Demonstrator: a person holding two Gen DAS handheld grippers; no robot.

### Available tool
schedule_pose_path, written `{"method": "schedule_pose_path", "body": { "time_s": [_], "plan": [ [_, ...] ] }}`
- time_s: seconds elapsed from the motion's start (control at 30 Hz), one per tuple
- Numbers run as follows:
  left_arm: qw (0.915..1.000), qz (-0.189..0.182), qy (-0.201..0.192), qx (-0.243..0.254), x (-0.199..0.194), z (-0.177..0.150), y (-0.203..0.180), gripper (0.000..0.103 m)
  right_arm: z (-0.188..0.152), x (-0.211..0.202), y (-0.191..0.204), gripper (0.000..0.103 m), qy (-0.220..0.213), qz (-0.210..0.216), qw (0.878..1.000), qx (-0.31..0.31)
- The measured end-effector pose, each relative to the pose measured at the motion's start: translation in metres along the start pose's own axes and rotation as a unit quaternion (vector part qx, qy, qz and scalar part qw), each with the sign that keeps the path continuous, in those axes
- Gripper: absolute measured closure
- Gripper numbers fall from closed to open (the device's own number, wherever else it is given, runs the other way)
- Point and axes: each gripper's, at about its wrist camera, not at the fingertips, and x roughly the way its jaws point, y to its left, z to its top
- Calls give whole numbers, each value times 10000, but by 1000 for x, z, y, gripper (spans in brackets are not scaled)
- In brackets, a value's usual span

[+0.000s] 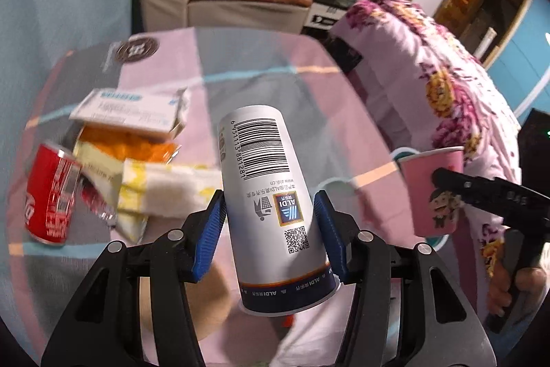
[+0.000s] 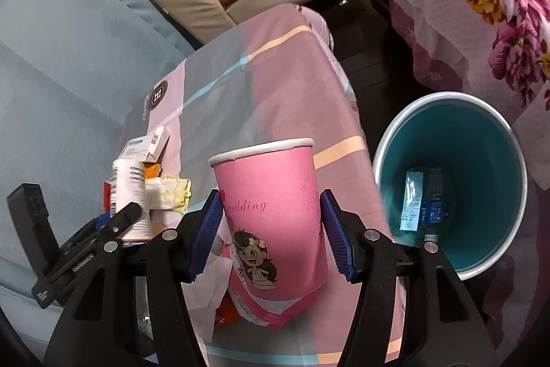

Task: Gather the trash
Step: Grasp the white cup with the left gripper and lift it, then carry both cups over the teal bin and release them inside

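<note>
While both hands full: left gripper (image 1: 270, 222) squeezes white cup (image 1: 271, 195), upside down, above table (image 1: 275, 85). Right gripper (image 2: 271, 229) pinches pink cup (image 2: 271, 215), upright, near teal bin (image 2: 453, 191). Risk: soft cup squashes, slips, lands outside bin.

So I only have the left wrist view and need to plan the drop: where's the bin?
Observer: A bin with a teal inside stands on the floor off the table's edge, past the pink cup.
Operator: Is it empty?
Observer: No, a bottle with a blue label lies at its bottom.
Operator: Does the right gripper have that pink cup?
Observer: Yes, the right gripper clamps it upright, rim on top.
</note>
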Motion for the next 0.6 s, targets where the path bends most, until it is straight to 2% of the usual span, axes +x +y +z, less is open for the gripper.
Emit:
{"method": "schedule_pose_path", "body": {
  "time_s": [0.27, 0.47, 0.6],
  "plan": [
    [9955, -517, 74, 787, 12, 14, -75, 49, 3, -42, -38, 47, -477, -215, 9981, 312],
    [9846, -946, 319, 1433, 38, 11, -148, 49, 3, -78, -83, 47, -836, -511, 9927, 700],
    [9771, -1076, 494, 1767, 57, 6, -188, 49, -2, -96, -119, 47, -994, -680, 9876, 1010]
  ]
}}
